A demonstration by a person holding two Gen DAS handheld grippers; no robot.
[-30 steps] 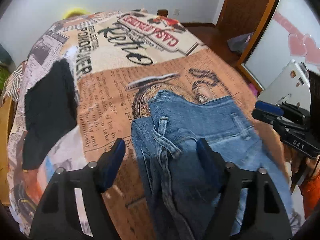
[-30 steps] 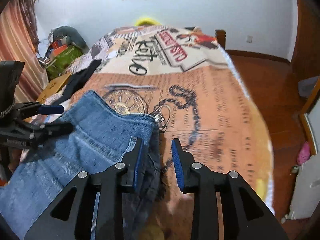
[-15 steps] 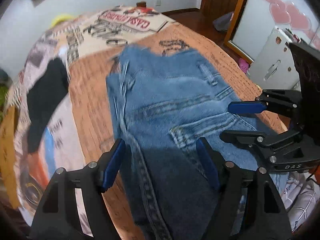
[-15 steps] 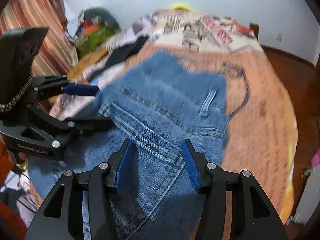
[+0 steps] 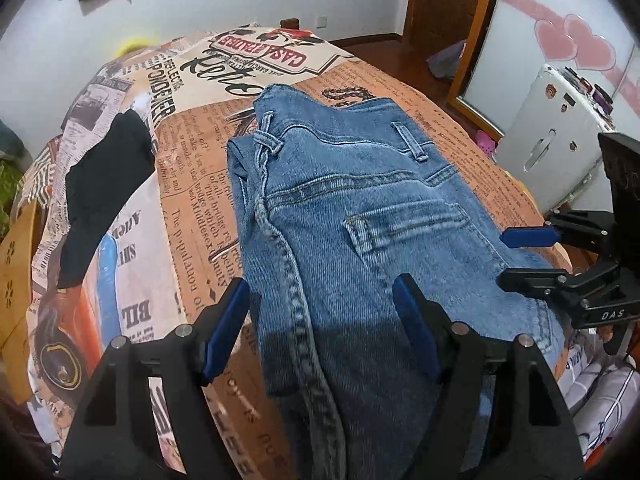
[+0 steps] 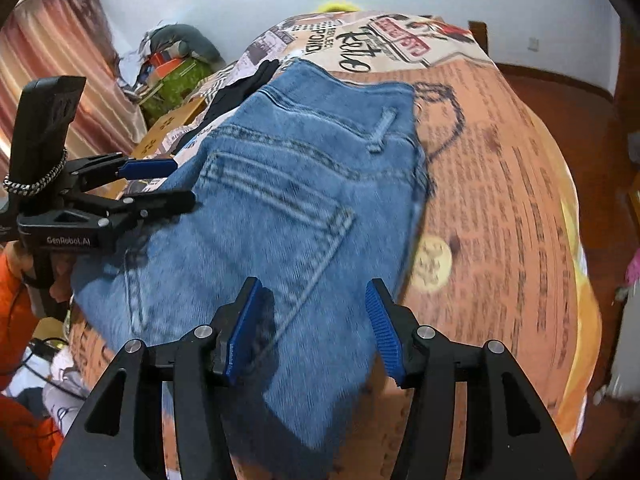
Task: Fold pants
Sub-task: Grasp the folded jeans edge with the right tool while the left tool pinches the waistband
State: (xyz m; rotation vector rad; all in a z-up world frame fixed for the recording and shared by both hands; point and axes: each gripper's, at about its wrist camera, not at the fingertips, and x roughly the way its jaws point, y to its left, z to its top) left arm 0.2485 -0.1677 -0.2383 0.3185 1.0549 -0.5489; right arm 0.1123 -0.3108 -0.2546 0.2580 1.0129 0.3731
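Blue denim pants [image 5: 352, 232] lie folded on the printed bedspread, back pocket up, waistband toward the far end; they also show in the right wrist view [image 6: 280, 208]. My left gripper [image 5: 320, 320] is open and empty, above the near part of the pants by the seam. My right gripper [image 6: 312, 320] is open and empty above the near right edge of the pants. Each gripper shows in the other's view: the right one [image 5: 528, 256] at the pants' right edge, the left one [image 6: 160, 184] at their left edge.
A black garment [image 5: 100, 184] lies on the bedspread [image 5: 192, 184] to the left of the pants. A white appliance [image 5: 556, 136] and a mirror stand to the right of the bed. A cardboard box and clutter [image 6: 168, 76] sit by the curtain at left.
Both grippers have pulled back from the waistband toward the near end of the pants. The right gripper, nearly closed at the pants' edge before, has opened wide. The pants now lie flat.
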